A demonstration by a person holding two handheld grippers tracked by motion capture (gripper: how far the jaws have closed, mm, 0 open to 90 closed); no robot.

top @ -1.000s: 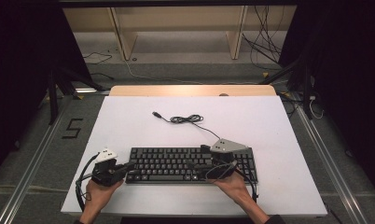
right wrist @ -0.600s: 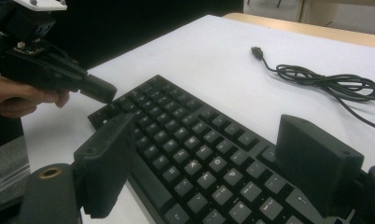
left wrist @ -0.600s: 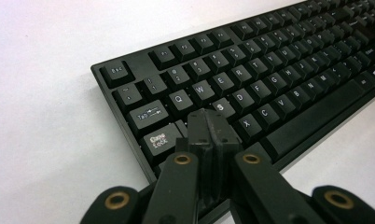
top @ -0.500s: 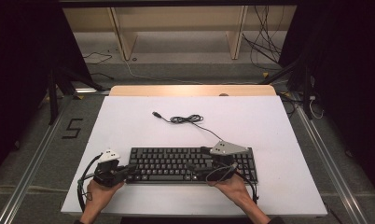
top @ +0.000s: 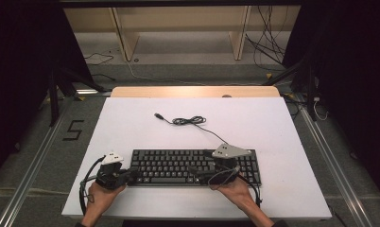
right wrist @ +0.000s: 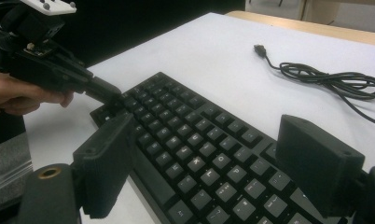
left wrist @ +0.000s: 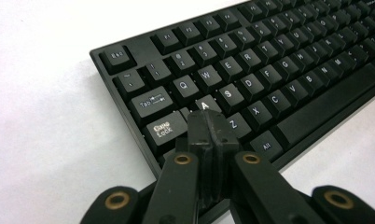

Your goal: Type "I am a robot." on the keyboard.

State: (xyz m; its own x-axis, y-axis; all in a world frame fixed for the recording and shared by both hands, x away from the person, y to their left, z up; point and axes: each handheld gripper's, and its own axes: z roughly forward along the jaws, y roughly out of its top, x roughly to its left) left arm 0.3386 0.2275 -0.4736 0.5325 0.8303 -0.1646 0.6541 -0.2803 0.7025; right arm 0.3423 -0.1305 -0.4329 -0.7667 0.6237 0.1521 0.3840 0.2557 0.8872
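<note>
Left tool (left wrist: 209, 122), jaws together, tips on the keyboard (left wrist: 269, 70) by its A key; right tool (right wrist: 218, 168), jaws apart, hangs over the keyboard's other end

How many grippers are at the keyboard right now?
2. The left gripper, jaws shut, tips over the keyboard's left end by the A key. The right gripper, jaws open, is over its right part.

Keyboard (left wrist: 251, 79) keys read Esc, Tab, Caps Lock, Alt; floor mark (top: 73, 129): 5.
</note>
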